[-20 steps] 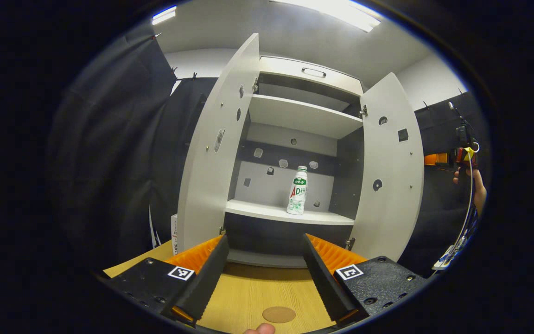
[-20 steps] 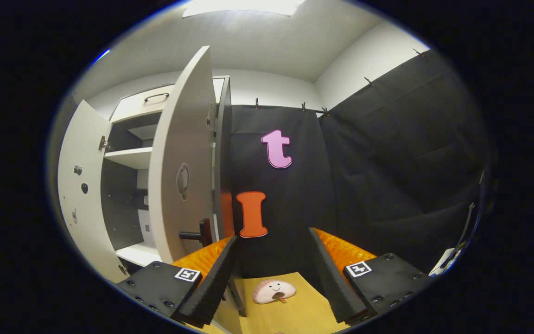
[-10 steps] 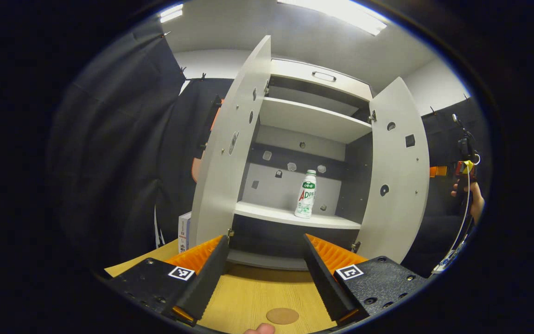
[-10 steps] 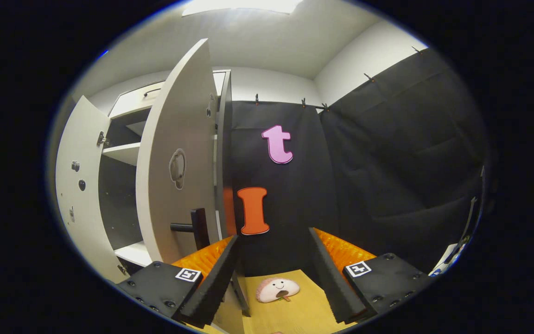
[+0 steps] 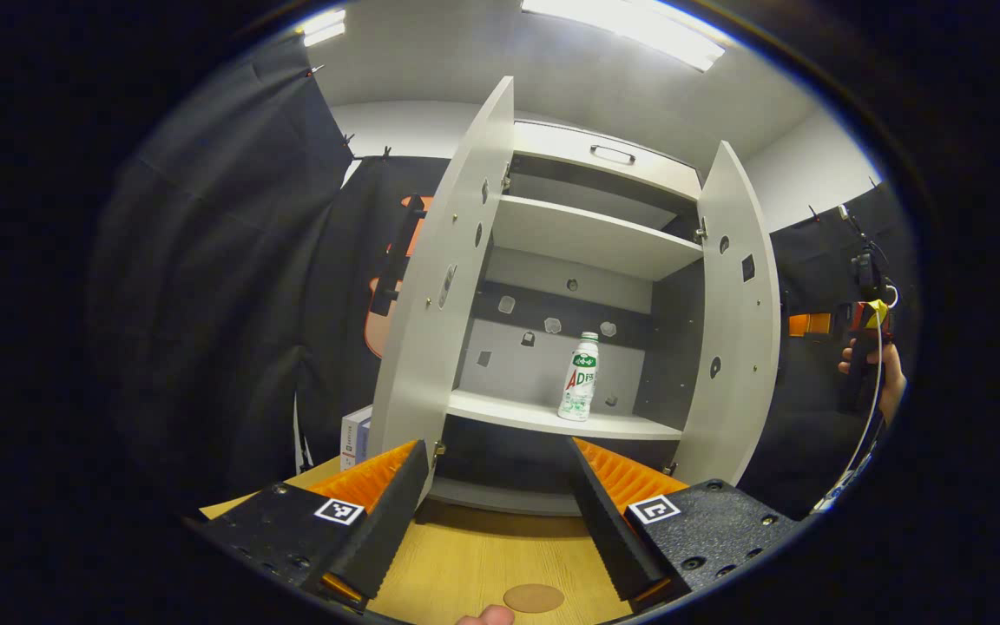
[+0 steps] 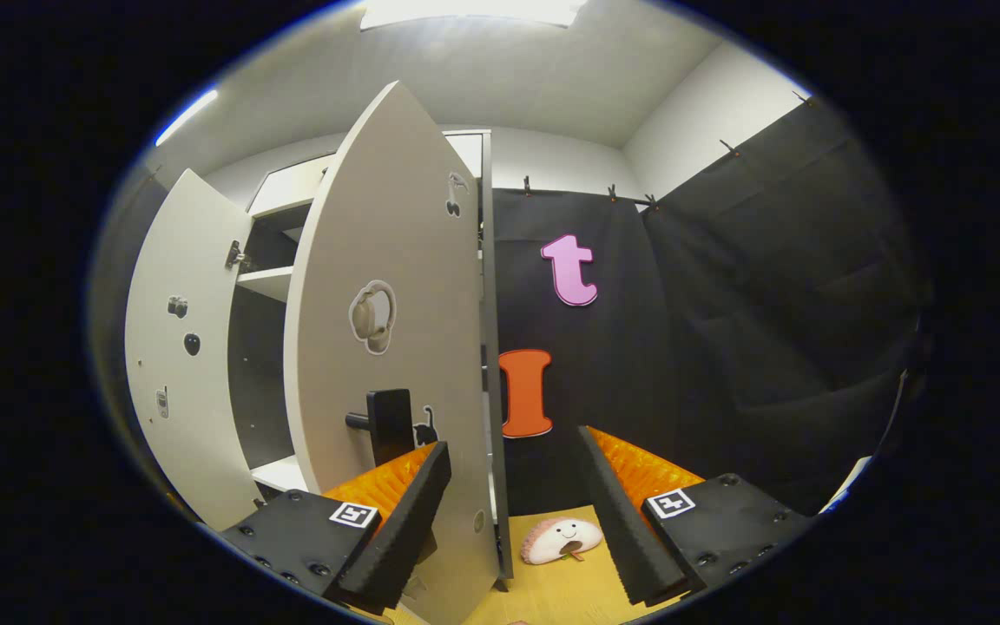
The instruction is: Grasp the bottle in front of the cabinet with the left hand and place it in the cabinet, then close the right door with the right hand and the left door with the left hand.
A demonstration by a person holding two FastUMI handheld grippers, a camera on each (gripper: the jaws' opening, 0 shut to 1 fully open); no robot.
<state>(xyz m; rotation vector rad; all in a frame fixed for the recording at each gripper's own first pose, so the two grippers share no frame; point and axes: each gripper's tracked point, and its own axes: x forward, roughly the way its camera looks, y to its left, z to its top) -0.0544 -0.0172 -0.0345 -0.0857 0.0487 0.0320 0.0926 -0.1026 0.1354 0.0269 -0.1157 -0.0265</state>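
Observation:
A white bottle with a green label point(image 5: 580, 377) stands upright on the cabinet's lower shelf point(image 5: 543, 418). Both doors hang open: the left door point(image 5: 444, 286) wide, the right door point(image 5: 734, 321) turned partly inward. My left gripper point(image 5: 495, 444) is open and empty, low over the table, well short of the cabinet. In the right gripper view, the right door's outer face point(image 6: 396, 330) with its black handle point(image 6: 389, 421) is close. My right gripper point(image 6: 513, 441) is open, and the door's free edge stands between its fingers. Whether a finger touches the door, I cannot tell.
The wooden table point(image 5: 483, 555) carries a round brown coaster point(image 5: 533, 597). A small box point(image 5: 354, 434) sits left of the cabinet. A plush toy point(image 6: 561, 540) lies on the table beyond the right gripper. A hand with the other gripper point(image 5: 869, 347) shows far right.
The right door has swung inward toward shut, and the right gripper has followed its outer face. The left gripper has drawn back slightly. The bottle has stayed put.

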